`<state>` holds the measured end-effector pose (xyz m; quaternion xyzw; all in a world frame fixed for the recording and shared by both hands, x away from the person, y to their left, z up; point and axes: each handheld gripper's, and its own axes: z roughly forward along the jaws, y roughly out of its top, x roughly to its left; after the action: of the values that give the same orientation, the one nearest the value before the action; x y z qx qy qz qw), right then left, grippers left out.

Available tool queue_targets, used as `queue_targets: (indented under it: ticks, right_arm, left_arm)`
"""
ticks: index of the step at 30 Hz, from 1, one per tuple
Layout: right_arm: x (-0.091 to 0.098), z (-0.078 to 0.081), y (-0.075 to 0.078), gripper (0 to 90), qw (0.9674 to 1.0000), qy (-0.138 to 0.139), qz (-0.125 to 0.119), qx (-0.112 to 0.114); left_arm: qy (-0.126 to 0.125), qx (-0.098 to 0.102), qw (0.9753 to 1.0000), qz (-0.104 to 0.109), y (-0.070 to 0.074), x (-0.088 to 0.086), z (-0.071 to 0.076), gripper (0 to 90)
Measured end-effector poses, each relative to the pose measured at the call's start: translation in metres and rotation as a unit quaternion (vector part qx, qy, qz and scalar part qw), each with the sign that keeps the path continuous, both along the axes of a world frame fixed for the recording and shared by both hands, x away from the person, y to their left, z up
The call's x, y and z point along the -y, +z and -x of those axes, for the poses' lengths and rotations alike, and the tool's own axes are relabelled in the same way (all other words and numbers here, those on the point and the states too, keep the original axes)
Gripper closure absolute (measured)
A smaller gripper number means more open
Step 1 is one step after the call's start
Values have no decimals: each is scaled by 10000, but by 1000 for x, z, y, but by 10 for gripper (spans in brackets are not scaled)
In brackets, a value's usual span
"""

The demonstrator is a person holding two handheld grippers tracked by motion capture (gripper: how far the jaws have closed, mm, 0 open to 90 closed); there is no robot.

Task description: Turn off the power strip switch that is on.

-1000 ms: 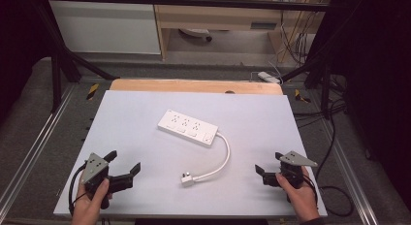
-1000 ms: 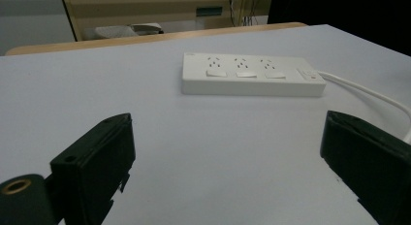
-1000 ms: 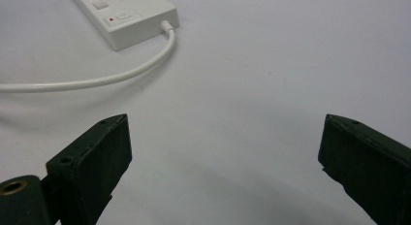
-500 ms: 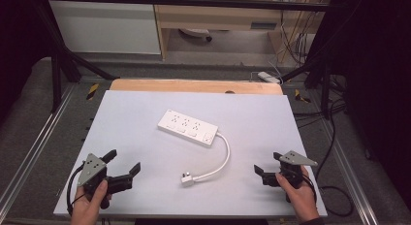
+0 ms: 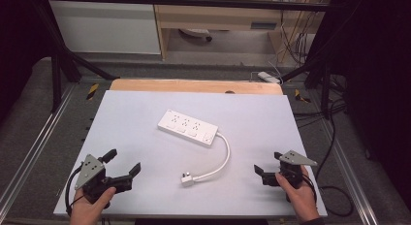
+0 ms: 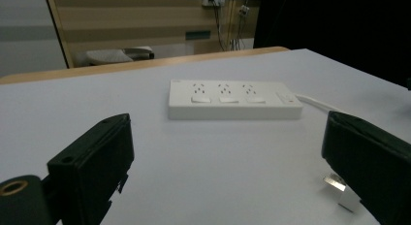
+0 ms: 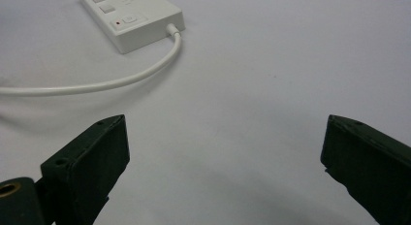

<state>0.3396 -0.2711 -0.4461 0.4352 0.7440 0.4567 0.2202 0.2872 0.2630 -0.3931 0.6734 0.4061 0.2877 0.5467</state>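
At the near left corner of the white worktop (image 5: 145, 118), the left claw (image 5: 122, 163) rests in one hand (image 5: 89, 210), its two black jaws spread wide with nothing between them. In the left gripper view those jaws frame bare worktop, with the power strip beyond them.

One white power strip (image 5: 188, 127) lies near the middle of the worktop, set at a slant, well apart from both claws. It carries three sockets in a row, and three small switches below them show in the left gripper view. At its right end sits one more button beside a small red mark, seen in the right gripper view.

One white cord (image 5: 220, 159) leaves that right end, curves toward the near edge and ends in one plug (image 5: 187, 179), which lies flat on the worktop between the two claws, nearer the middle.

At the near right corner, the right claw (image 5: 268, 164) is held in the other hand (image 5: 298, 193). Its two jaws also stand wide apart and hold nothing; only bare worktop lies between them.
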Motion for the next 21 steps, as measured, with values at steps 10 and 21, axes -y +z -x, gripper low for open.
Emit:
queue_targets:
  ticks: [10,21]
  right_arm:
    - [-3,0,-2,36,9999,-6,107,-117]
    - [-3,-1,-3,35,9997,-73,163,-193]
  left_arm:
    - [31,129,9995,273,9,-3,2,42]
    - [-111,34,9987,494,28,0,-2,42]
